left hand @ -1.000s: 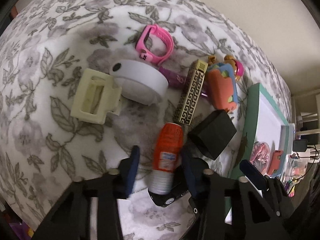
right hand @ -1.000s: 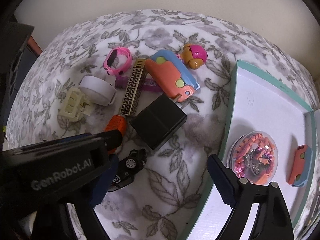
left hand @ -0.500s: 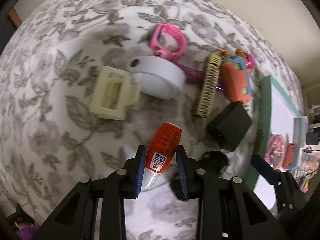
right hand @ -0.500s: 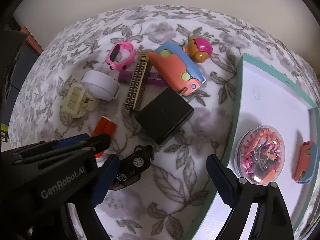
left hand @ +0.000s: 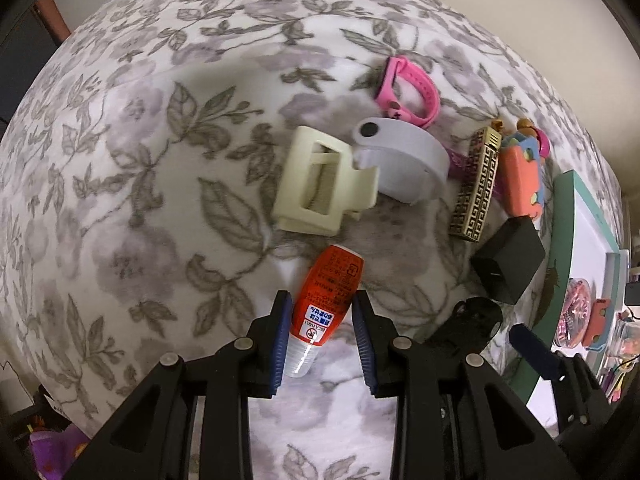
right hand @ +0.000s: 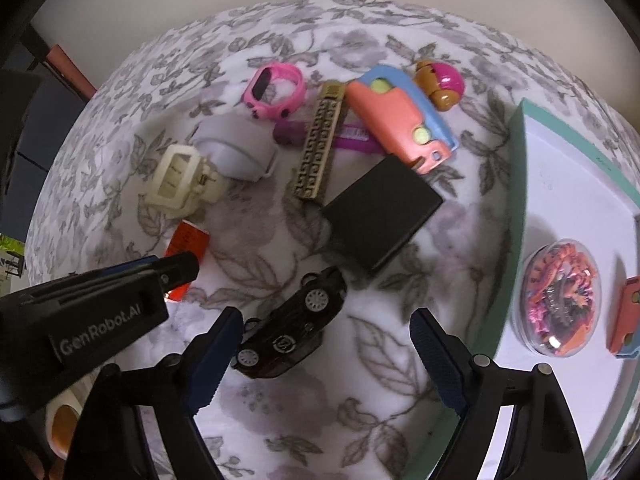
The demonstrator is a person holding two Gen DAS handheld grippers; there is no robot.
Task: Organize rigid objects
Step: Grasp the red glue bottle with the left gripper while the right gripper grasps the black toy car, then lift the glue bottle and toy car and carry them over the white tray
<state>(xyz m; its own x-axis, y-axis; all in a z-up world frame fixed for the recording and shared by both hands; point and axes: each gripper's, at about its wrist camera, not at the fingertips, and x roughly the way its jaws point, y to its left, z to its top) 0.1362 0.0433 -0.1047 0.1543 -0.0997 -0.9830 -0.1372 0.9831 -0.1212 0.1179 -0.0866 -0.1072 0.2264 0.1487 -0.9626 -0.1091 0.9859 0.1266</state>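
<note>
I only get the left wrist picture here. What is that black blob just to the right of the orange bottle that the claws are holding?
Observer: The right wrist view shows it plainly. It is a dark toy car, tipped so that its wheels show, lying near the orange bottle.
Operator: Is anything reaching for it?
Observer: Yes. The right gripper straddles the car. Its jaws are closing with the car between them, and one pad is well clear of it.
</note>
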